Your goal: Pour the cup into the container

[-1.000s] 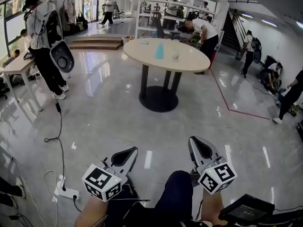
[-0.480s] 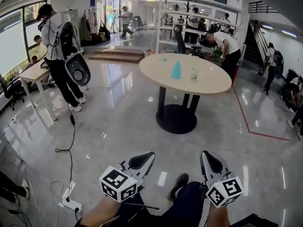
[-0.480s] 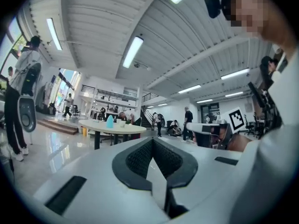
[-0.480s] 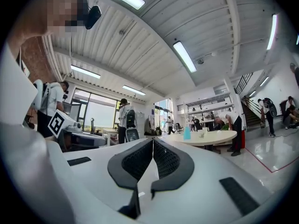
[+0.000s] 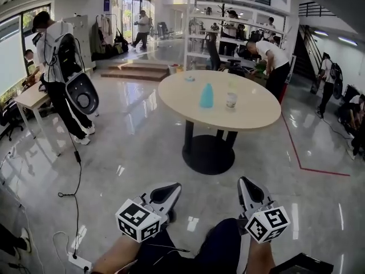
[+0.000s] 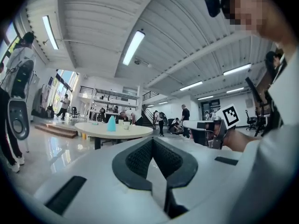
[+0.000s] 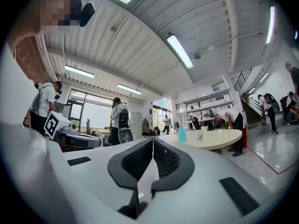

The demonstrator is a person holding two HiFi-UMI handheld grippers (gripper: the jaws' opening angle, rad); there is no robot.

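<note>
Standing well short of the round bench (image 5: 171, 104). Both grippers are held low over the glossy floor (image 5: 125, 153), pointing level toward the bench.

Left gripper (image 5: 169, 188): jaws closed pad to pad, nothing between them. Right gripper (image 5: 246, 182): same, jaws fully together, empty.

Cup (image 5: 231, 100) is on the bench top, right of centre. It's clear and upright, long axis vertical, mouth up. Can't tell what's in it at this range.

Blue container (image 5: 206, 96) stands near the cup, to its left in the head view, not touching. It's also upright, long axis vertical, tapering to a narrower top. Both are well apart from the grippers.

Small teal item (image 5: 189, 79) lies near the bench's far edge. Bench sits on a black pedestal base (image 5: 208, 154). Person with a backpack rig (image 5: 57, 61) stands off to the left.
</note>
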